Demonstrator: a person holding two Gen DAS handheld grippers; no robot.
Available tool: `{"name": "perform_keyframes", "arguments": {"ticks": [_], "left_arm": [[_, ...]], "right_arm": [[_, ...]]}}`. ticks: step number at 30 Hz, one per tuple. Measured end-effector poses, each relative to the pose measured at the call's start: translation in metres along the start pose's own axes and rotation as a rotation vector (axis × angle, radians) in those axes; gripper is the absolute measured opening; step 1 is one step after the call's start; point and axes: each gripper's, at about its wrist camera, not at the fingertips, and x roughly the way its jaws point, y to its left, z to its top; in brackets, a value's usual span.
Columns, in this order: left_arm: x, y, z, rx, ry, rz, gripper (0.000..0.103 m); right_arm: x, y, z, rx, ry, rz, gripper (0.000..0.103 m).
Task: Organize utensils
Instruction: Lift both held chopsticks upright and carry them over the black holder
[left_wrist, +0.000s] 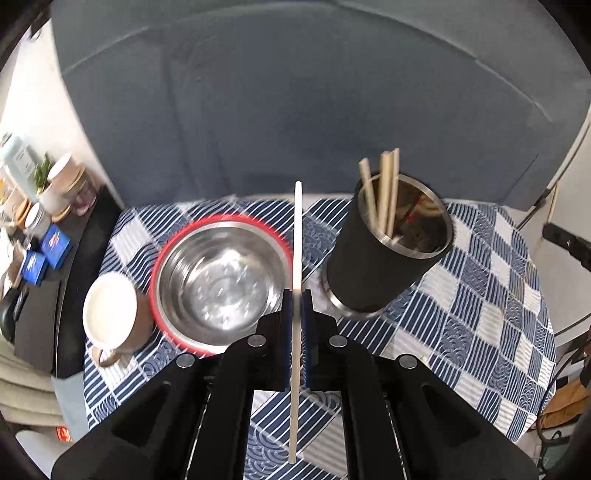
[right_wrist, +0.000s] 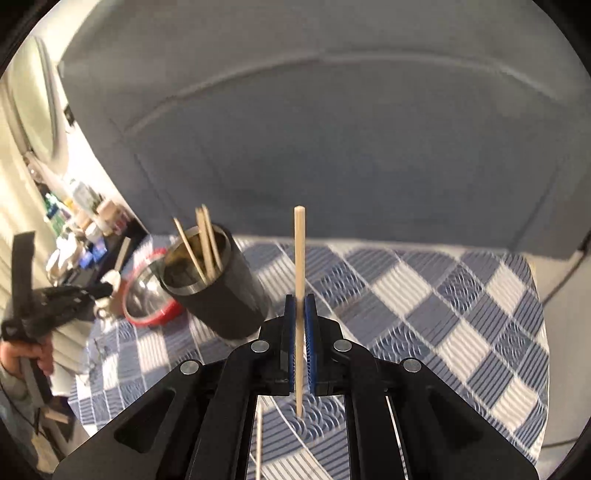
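My left gripper (left_wrist: 296, 295) is shut on a pale chopstick (left_wrist: 297, 240) that points away, held above the table between a steel bowl with a red rim (left_wrist: 218, 280) and a black utensil holder (left_wrist: 388, 258). Three wooden chopsticks (left_wrist: 384, 192) stand in the holder. My right gripper (right_wrist: 300, 299) is shut on a wooden chopstick (right_wrist: 300, 254), to the right of the holder (right_wrist: 218, 291). In the right wrist view the left gripper (right_wrist: 105, 288) shows at the far left in a person's hand (right_wrist: 26, 354). Another chopstick (right_wrist: 258, 443) lies on the cloth below my right gripper.
A mug with a white inside (left_wrist: 110, 317) stands left of the bowl. The table wears a blue and white checked cloth (left_wrist: 480, 295). A grey-blue sofa (left_wrist: 295, 110) rises behind the table. A dark side shelf (left_wrist: 74, 277) with jars and boxes is at the left.
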Motion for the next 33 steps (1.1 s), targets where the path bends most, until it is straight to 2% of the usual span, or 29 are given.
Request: {"name": "perform_keyframes", "arguments": {"ticks": [7, 16, 23, 29, 33], "left_arm": [[-0.012, -0.022, 0.038, 0.031, -0.066, -0.039, 0.005], [-0.018, -0.04, 0.085, 0.013, -0.166, -0.121, 0.005], [-0.005, -0.044, 0.104, -0.023, -0.224, -0.144, 0.005], [0.015, -0.048, 0.111, -0.031, -0.276, -0.195, 0.005], [0.026, -0.053, 0.109, -0.02, -0.309, -0.212, 0.005]], "right_arm": [[-0.003, 0.028, 0.042, -0.057, -0.056, 0.044, 0.005], [0.01, 0.063, 0.083, -0.124, -0.081, 0.093, 0.005], [0.017, 0.083, 0.101, -0.186, -0.094, 0.104, 0.005], [0.02, 0.087, 0.112, -0.201, -0.106, 0.134, 0.005], [0.035, 0.085, 0.114, -0.189, -0.075, 0.144, 0.005]]}}
